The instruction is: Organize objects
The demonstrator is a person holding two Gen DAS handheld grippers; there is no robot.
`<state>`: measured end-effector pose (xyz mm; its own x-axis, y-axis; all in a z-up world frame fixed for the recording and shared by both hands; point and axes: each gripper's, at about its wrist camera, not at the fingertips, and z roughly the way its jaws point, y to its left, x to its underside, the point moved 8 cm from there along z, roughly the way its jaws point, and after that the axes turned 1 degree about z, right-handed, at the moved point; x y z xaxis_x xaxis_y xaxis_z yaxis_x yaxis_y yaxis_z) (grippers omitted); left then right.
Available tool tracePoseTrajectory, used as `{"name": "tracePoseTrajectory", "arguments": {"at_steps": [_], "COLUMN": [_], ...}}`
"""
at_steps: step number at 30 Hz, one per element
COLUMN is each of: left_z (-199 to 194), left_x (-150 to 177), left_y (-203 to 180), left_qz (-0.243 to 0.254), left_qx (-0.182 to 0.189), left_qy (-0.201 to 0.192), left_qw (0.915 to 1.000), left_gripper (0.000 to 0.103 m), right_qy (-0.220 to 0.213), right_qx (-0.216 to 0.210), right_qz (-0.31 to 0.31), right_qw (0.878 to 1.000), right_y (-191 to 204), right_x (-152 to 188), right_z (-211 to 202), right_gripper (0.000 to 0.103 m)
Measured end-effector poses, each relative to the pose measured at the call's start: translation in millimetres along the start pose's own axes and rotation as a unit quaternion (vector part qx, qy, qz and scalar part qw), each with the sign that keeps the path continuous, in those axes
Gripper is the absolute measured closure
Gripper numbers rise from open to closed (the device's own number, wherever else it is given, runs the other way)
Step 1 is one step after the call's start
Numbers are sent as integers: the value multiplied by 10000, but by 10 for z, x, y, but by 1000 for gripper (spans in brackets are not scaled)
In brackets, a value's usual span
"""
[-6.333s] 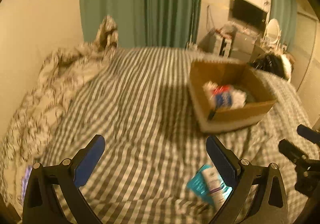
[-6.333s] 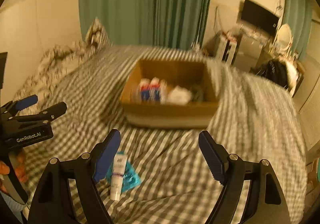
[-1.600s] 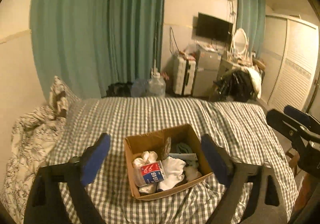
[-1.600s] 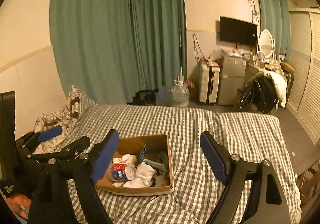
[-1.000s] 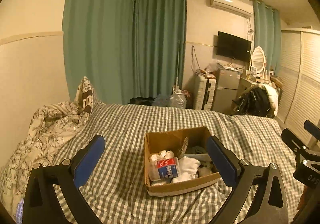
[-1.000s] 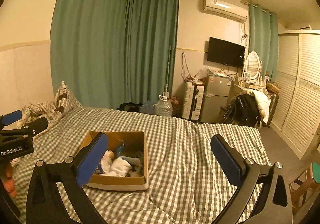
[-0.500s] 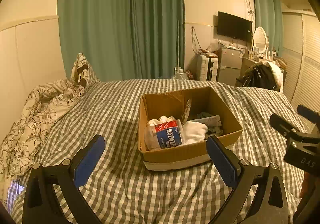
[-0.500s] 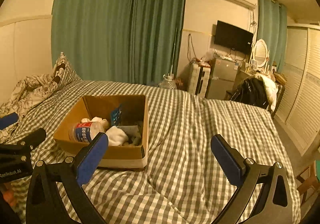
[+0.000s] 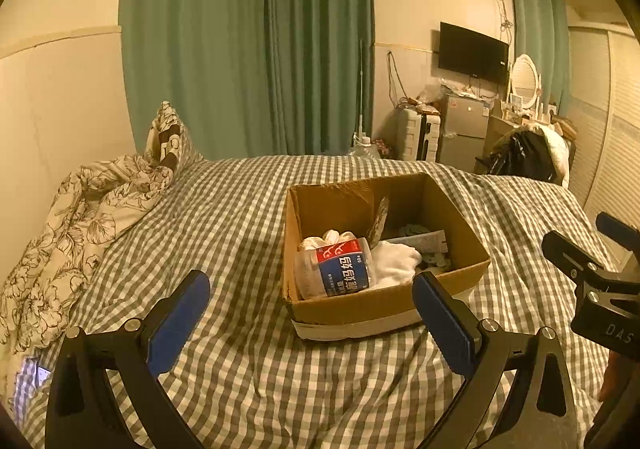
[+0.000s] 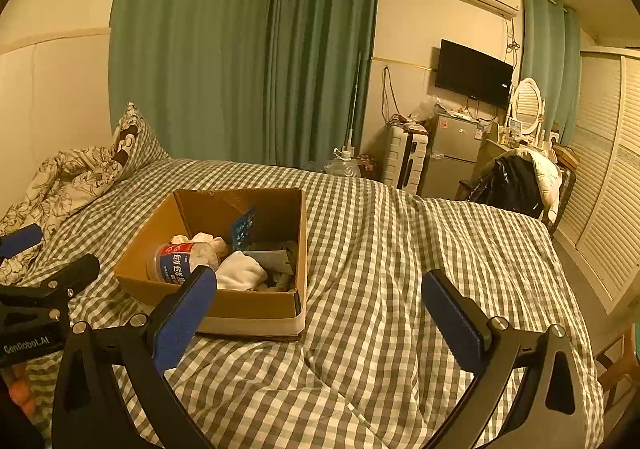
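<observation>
Left gripper [image 9: 310, 313] jaws spread wide, nothing between them, hovering over the checked bedspread [image 9: 224, 225]; right gripper [image 10: 320, 303] also wide apart, empty, touching nothing. Cardboard box [image 9: 400, 301] sits on the bed just ahead of both; inside, a plastic bottle [image 9: 334, 269] with red-blue label lies on its side at the near left, white socks [image 9: 396, 263] beside it, a blue packet [image 10: 243, 228] leaning upright behind. Floral duvet [image 9: 80, 217] bunched far left.

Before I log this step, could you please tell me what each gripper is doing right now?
Left gripper: open, holding nothing.
Right gripper: open, holding nothing.
</observation>
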<state>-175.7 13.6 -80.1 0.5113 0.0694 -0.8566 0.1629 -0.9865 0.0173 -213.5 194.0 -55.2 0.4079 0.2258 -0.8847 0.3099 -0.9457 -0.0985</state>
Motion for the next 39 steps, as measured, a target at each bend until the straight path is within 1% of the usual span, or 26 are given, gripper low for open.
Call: {"name": "tracePoseTrajectory", "arguments": {"at_steps": [21,32,39], "left_z": [12,51,60], "left_x": [2,90,92], "left_y": [30,25,8], "left_qz": [-11,17,20], "left_qx": [-25,-28,-10], "left_qy": [31,126,135], "left_qw": [10000,9999,9999], "left_gripper": [0,0,0], "right_qy": [-9,-8,-16], "right_qx": [1,-27,-32], "right_qz": [80,110,141], "right_qw": [10000,9999,9999], "right_y": [-6,22,-1], "right_x": [-25,-19,-14], "right_z": [-3,12,6], "right_gripper": [0,0,0]}}
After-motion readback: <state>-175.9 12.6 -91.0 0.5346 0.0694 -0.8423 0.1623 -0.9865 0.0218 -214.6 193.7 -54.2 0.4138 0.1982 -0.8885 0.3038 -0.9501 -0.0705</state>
